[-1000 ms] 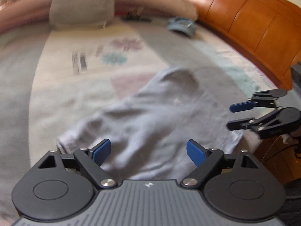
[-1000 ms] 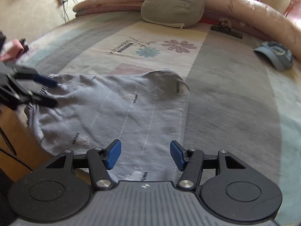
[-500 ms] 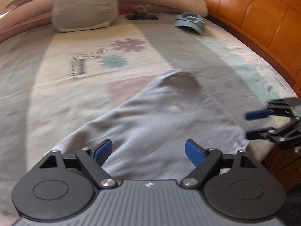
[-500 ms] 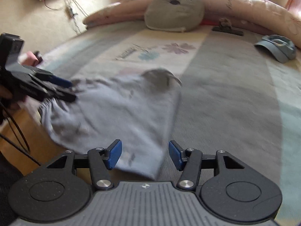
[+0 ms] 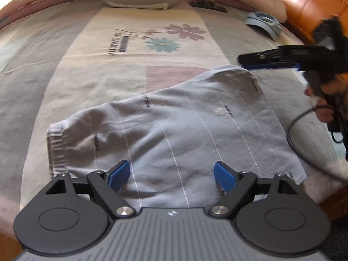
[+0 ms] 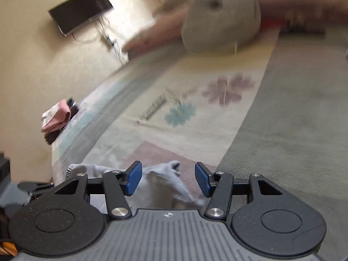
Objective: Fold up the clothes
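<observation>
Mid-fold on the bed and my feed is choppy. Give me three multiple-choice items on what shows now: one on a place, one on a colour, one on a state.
1. Where is the blue cap?
A. far right of the bed, near the long pillow
B. on the grey garment
C. on the floor

2. What colour is the garment being folded?
A. red
B. pale grey-blue with thin white lines
C. black

3. How do the left gripper's jaws stand?
A. clamped on the cap
B. shut on a pillow
C. open over the garment, gripping nothing

Answers:
1 A, it lies beside the pillow by the wooden frame.
2 B, the left wrist view shows pale cloth with white stripes.
3 C, both blue pads stand apart with flat cloth beneath them.
</observation>
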The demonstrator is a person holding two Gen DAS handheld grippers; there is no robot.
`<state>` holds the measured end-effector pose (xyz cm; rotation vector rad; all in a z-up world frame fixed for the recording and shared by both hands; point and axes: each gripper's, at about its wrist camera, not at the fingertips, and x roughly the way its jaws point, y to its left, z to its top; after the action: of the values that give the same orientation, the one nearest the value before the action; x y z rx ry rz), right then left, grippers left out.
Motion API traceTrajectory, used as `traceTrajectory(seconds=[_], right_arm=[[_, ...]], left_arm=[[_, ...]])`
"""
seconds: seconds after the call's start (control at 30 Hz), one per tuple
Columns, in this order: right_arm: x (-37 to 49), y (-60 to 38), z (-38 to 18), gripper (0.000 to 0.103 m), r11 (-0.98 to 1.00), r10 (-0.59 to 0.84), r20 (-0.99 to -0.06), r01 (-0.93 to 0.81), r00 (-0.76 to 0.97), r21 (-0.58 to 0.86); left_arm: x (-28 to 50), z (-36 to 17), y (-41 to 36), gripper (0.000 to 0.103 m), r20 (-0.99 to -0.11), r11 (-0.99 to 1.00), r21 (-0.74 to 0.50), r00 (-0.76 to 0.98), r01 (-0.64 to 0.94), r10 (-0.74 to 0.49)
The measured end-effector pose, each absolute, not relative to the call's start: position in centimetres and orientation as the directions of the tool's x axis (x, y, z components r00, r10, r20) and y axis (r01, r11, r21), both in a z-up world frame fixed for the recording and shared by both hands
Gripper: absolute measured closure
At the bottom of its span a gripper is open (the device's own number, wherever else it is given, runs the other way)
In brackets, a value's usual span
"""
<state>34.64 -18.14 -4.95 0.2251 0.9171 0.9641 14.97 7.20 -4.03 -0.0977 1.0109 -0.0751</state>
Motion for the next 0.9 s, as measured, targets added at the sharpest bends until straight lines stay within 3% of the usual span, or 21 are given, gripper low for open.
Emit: traceTrajectory(seconds=[0.07,0.2,0.33,0.47,0.57,0.6,0.63,0.7,0.77,0.9], right_arm=[[36.8,-17.3,-6.6,0.045,0.54,0.803,-0.582,-0.568,0.127,0.621],[37.9,-15.7,-8.3,0.085,0.49,0.822,-0.569,-0.528,0.015,0.694],[37.3,-15.1,-6.4,0.094,0.49,0.828,-0.546,-0.633,0.125,0.599],[37.9,-14.5,-5.8,0.094,0.575,0.763,-0.606,-0.665,0.226,0.476],[37.8,-16.3,-4.8,0.09,0.553,0.792,-0.574,-0.644,0.208,0.529],[37.7,-16.3,-4.6,0.084,0.548,0.794,-0.579,-0.632,0.186,0.548],[37.6,-16.3,-4.5,0.071,0.543,0.796,-0.583,-0.621,0.165,0.566],[37.9,-15.7,-5.3,0.054,0.573,0.764,-0.633,-0.587,0.129,0.572],[38.4,-15.1,-6.9,0.054,0.592,0.742,-0.667,-0.535,0.068,0.603],[39.8,-15.0,-8.8,0.054,0.526,0.81,-0.585,-0.383,-0.047,0.759]], left_arm=[[14.9,-4.0,6.9,0.018,-0.842,0.994,-0.111,0.533,-0.012,-0.087],[14.7,-3.7,6.6,0.018,-0.844,0.992,-0.109,0.533,-0.058,-0.062],[14.5,-3.0,6.6,0.018,-0.84,0.992,-0.099,0.541,-0.078,-0.041],[14.3,-2.2,6.9,0.018,-0.833,0.992,-0.085,0.553,-0.09,-0.021],[14.5,-2.0,7.2,0.017,-0.826,0.993,-0.088,0.563,-0.077,-0.029],[14.5,-1.9,7.3,0.017,-0.824,0.993,-0.088,0.565,-0.073,-0.032],[14.7,-2.0,7.3,0.017,-0.824,0.994,-0.09,0.566,-0.069,-0.035],[15.0,-2.3,7.3,0.017,-0.822,0.993,-0.097,0.567,-0.061,-0.045],[15.3,-2.6,7.2,0.017,-0.819,0.993,-0.112,0.569,-0.045,-0.067],[15.7,-3.3,7.3,0.017,-0.814,0.991,-0.135,0.571,-0.002,-0.11]])
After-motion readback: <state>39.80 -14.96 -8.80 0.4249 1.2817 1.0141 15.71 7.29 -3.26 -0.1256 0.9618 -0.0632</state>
